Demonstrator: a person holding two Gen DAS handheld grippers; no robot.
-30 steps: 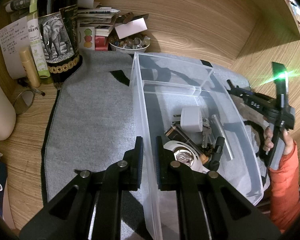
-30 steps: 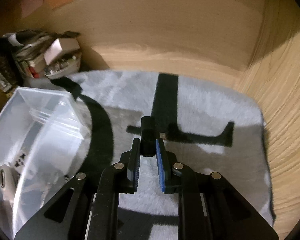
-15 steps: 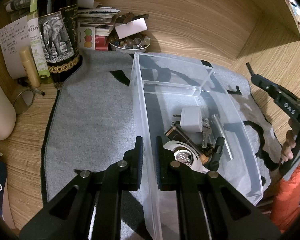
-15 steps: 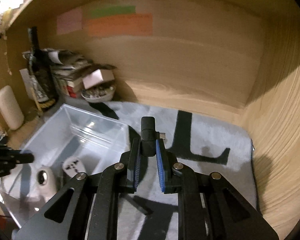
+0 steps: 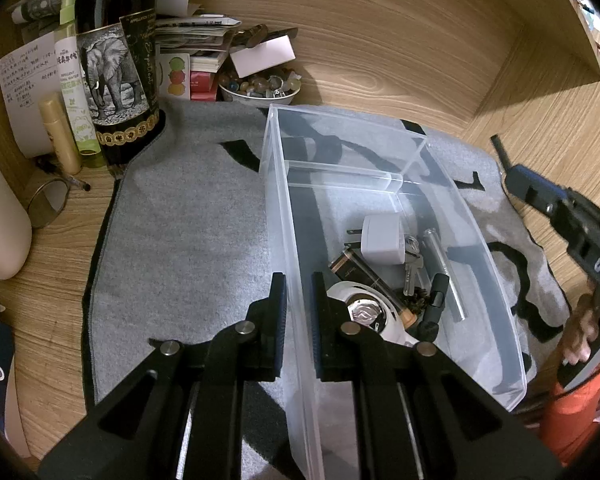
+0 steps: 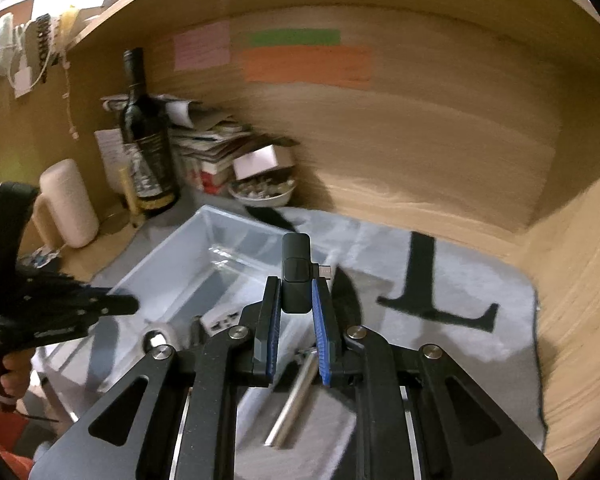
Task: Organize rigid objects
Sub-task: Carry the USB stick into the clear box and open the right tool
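Note:
A clear plastic bin point(image 5: 278, 184) stands on a grey mat point(image 5: 188, 216). My left gripper point(image 5: 299, 280) is shut on the bin's left wall. Inside lie a white plug adapter point(image 5: 382, 240), a battery point(image 5: 356, 270), keys, a metal tube point(image 5: 444, 268) and a round white device point(image 5: 364, 310). My right gripper point(image 6: 296, 286) is shut on a small black USB dongle point(image 6: 296, 268) and holds it above the bin point(image 6: 220, 240). The right gripper also shows at the right edge of the left wrist view point(image 5: 496, 142).
A dark wine bottle point(image 5: 118, 60), a green spray bottle point(image 5: 74, 80), stacked papers and a bowl of stones point(image 5: 260, 88) crowd the back left corner. A cream mug point(image 6: 68, 204) stands left. Wooden walls enclose the back and right.
My right gripper has risen with the dongle and swung left from over the mat to above the bin. My left gripper has kept its hold on the bin wall.

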